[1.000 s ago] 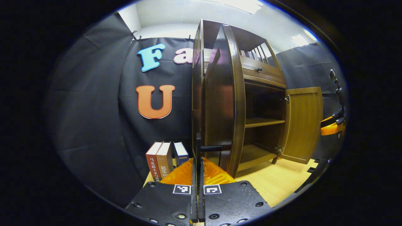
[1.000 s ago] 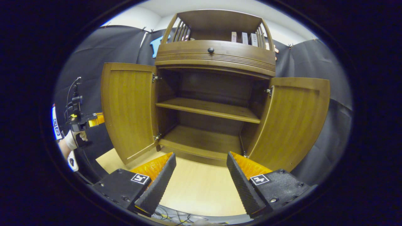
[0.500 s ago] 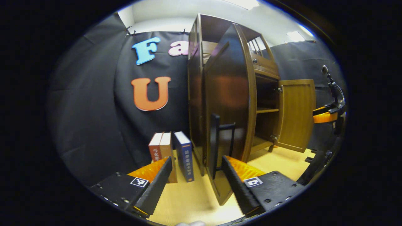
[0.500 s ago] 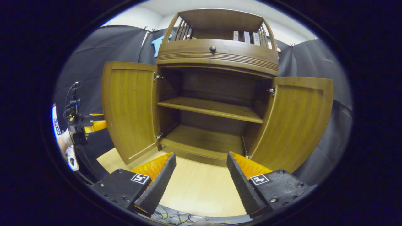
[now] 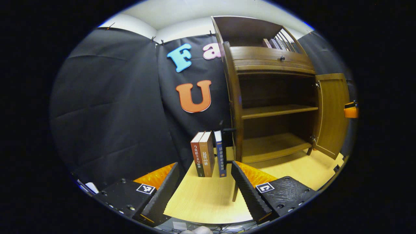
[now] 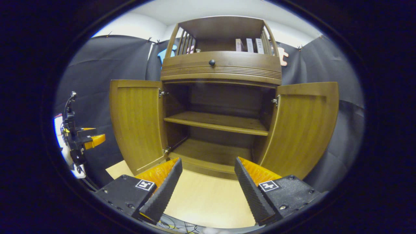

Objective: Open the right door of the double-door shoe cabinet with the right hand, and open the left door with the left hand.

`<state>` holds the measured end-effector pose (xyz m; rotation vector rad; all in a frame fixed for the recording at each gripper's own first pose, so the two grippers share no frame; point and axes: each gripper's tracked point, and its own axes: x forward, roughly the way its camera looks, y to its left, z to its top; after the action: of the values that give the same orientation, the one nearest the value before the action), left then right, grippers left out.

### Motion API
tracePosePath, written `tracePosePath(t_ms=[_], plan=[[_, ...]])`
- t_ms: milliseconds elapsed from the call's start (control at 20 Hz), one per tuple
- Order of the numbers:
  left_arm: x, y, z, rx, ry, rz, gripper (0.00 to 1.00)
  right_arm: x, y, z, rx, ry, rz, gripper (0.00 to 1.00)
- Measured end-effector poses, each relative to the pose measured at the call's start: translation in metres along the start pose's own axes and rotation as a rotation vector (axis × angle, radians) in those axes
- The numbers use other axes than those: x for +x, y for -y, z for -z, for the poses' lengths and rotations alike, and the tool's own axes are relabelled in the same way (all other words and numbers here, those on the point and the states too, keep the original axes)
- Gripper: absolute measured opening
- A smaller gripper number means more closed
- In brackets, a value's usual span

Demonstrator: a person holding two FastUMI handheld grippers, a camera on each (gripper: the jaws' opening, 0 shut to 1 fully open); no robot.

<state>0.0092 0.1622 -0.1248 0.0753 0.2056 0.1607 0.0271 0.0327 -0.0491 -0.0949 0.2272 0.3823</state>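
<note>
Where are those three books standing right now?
In the left gripper view, the three books stand upright in a row on the light wooden floor, just left of the shoe cabinet, in front of the black cloth wall.

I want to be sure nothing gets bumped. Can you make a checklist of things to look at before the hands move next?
1. Left door swung wide open: ok.
2. Right door swung wide open: ok.
3. Left gripper open, holding nothing: ok.
4. Right gripper open, holding nothing: ok.
5. Books standing upright on the tabletop beside the cabinet, just ahead of the left gripper: ok, but pull back with care.
6. Both shelves inside free of things that could fall: ok as far as seen; the dark corners, cannot tell.
</note>
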Motion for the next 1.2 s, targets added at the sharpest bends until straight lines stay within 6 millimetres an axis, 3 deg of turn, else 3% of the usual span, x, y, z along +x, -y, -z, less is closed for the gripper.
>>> tracePosePath(t_ms=[200, 300, 450, 750, 800, 950, 1200], plan=[[-0.026, 0.044, -0.051, -0.050, 0.060, -0.021, 0.96, -0.003, 0.007, -0.005, 0.036, 0.022, 0.018, 1.00], [-0.033, 0.071, -0.071, -0.089, 0.083, -0.009, 1.00, -0.004, 0.012, -0.008, 0.048, 0.035, 0.030, 1.00], [-0.041, 0.105, -0.094, -0.124, 0.123, -0.015, 0.96, -0.006, 0.020, -0.014, 0.072, 0.060, 0.058, 1.00], [-0.052, 0.184, -0.102, -0.149, 0.113, 0.027, 0.97, -0.006, 0.035, -0.027, 0.104, 0.134, 0.117, 1.00], [-0.055, 0.190, -0.101, -0.138, 0.118, 0.022, 1.00, -0.007, 0.037, -0.027, 0.108, 0.137, 0.127, 1.00], [-0.064, 0.214, -0.101, -0.115, 0.118, 0.056, 0.96, -0.008, 0.041, -0.027, 0.110, 0.145, 0.146, 1.00], [-0.070, 0.234, -0.106, -0.097, 0.122, 0.105, 0.96, -0.011, 0.043, -0.027, 0.120, 0.148, 0.159, 1.00]])
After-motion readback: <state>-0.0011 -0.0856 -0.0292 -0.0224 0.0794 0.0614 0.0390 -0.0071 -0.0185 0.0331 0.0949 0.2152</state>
